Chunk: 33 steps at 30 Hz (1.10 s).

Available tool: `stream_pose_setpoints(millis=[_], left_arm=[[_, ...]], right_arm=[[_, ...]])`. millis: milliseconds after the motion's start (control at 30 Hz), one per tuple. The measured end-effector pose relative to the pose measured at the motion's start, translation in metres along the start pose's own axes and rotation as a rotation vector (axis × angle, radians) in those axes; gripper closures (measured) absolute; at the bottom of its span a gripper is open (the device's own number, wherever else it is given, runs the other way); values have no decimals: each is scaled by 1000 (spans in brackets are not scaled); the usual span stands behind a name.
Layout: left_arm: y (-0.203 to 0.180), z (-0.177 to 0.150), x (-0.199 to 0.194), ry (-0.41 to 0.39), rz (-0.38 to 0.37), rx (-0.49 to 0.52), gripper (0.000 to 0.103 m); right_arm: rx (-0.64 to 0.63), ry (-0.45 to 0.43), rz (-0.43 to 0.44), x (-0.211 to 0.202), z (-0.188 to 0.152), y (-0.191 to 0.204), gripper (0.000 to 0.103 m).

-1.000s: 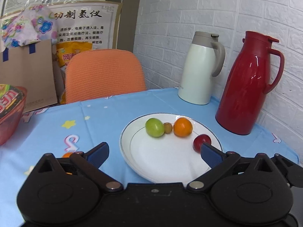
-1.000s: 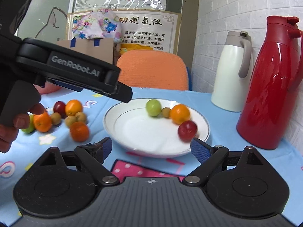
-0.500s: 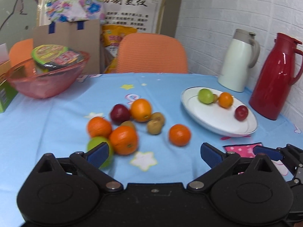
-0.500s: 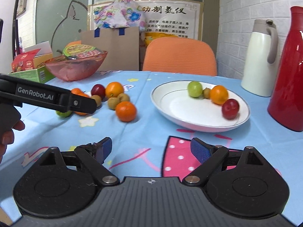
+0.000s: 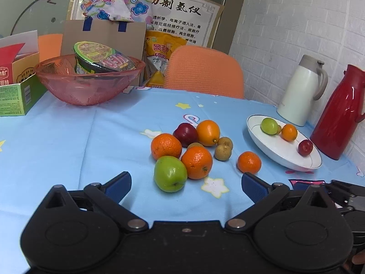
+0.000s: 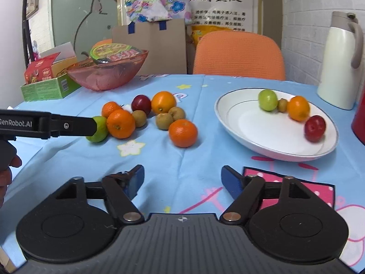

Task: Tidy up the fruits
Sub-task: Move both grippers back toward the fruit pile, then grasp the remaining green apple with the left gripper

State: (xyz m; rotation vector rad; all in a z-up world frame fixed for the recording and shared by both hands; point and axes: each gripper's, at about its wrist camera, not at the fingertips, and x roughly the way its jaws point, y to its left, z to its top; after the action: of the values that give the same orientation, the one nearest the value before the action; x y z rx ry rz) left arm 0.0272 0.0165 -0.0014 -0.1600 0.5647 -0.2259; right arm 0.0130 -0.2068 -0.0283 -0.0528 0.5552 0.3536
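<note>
The left gripper (image 5: 186,182) is released, its blue-padded fingers spread wide and empty above the blue cloth of the bench (image 5: 68,141), with the green apple (image 5: 170,173) lying between them at lower centre of the left wrist frame. Touching that apple are two oranges (image 5: 196,162), and behind them sit a red plum (image 5: 185,134) and a larger orange (image 5: 208,132). Small brown kiwis (image 5: 222,152) lie just right of the cluster, and a lone tangerine (image 5: 249,162) rests apart at centre right. Further right, the white plate (image 5: 273,153) carries a green fruit (image 5: 269,125), an orange (image 5: 289,132) and a red plum (image 5: 305,147), with a tiny brown fruit partly hidden between the first two.

The right gripper (image 6: 182,181) is also released and empty, low over the cloth at lower centre of its own frame. There the left gripper's arm enters from the left edge, its tip overlapping the green apple (image 6: 100,130). A pink bowl (image 5: 89,84) holding an instant-noodle cup stands upper left; a white jug (image 5: 298,91) and a red jug (image 5: 342,114) stand at the right edge
</note>
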Motion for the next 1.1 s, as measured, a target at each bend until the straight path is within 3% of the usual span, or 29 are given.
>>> stream_pose_setpoints(millis=[333,500,633,700,767,833,1000,1100], left_arm=[[20,5,3,1,-23,-38,0],[43,13,17,43,-113,-165,0],[53,18,27,66,-126,-210,0],[56,20,30,74,-135,-217,4],[59,21,33,90,-153,-226,23],[61,20,35,109,-171,-234,35],[64,20,41,136,-181,-254,35],[65,20,42,147,-196,-257,35]], right_arm=[[-55,13,45,13,11,23,2],[-63,19,88,19,12,34,2],[-54,24,145,25,15,48,2],[-64,25,170,30,18,57,3],[-77,30,185,34,21,67,5],[-93,30,196,38,24,75,6],[-103,38,203,51,32,90,10],[-91,55,213,59,35,95,24]])
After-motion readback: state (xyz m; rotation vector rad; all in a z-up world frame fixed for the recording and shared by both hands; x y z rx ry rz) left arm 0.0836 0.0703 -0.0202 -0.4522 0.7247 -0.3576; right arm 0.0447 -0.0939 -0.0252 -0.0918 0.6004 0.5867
